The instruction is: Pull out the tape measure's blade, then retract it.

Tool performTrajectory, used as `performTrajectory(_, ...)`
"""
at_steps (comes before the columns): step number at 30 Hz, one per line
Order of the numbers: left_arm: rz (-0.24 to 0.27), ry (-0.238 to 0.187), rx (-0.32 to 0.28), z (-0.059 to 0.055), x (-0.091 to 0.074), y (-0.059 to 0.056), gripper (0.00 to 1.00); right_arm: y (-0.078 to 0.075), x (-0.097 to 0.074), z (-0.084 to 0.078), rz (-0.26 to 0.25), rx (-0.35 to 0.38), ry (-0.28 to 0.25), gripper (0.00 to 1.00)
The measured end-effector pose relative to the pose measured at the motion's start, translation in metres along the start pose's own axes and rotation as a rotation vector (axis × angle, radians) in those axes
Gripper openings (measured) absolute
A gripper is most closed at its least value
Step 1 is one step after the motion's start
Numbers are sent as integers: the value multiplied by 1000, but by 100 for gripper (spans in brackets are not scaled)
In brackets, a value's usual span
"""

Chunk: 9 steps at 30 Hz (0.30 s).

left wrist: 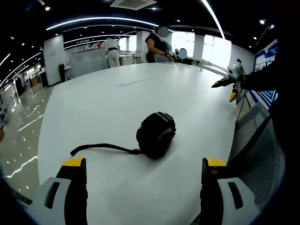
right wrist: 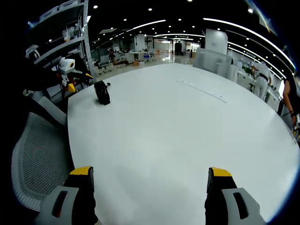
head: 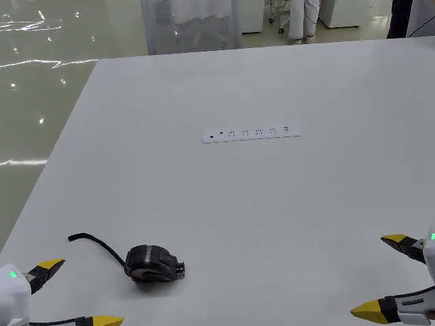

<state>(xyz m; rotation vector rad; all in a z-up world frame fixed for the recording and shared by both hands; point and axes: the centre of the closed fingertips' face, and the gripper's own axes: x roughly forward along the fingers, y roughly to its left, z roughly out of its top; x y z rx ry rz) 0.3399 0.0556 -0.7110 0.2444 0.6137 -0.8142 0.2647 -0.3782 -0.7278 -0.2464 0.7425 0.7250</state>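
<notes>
A black tape measure (head: 151,263) lies on the white table (head: 272,197) near its front left, with a black wrist strap (head: 95,243) trailing to the left. My left gripper (head: 68,292) is open at the bottom left, just short of the case. In the left gripper view the tape measure (left wrist: 156,133) rests a little ahead of the open left gripper (left wrist: 143,166), strap (left wrist: 101,148) lying towards the left jaw. My right gripper (head: 387,275) is open at the bottom right, far from it. In the right gripper view, the tape measure (right wrist: 101,92) is small and distant, beyond the open right gripper (right wrist: 150,176). No blade is pulled out.
A white power strip (head: 251,132) lies flat at the table's middle. A mesh chair (right wrist: 35,154) stands at the near edge. People stand beyond the far side of the table (left wrist: 159,44). The shiny floor (head: 41,88) drops off to the left.
</notes>
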Motion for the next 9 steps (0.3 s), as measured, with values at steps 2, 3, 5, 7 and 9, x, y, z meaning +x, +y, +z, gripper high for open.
performTrajectory(2,7,10,-4,-2,0,2,99,0,0,0,0,1,-1,99)
performTrajectory(3,8,11,-10,-2,0,2,99,0,0,0,-2,0,-1,99)
performTrajectory(5,8,0,-8,1,1,2,99,0,-1,0,-4,7,-9,99)
performTrajectory(7,7,-1,-7,2,2,2,99,-1,-1,-2,-7,6,-8,99)
performTrajectory(9,7,-1,-4,2,2,2,99,0,-1,-2,-7,10,-8,99)
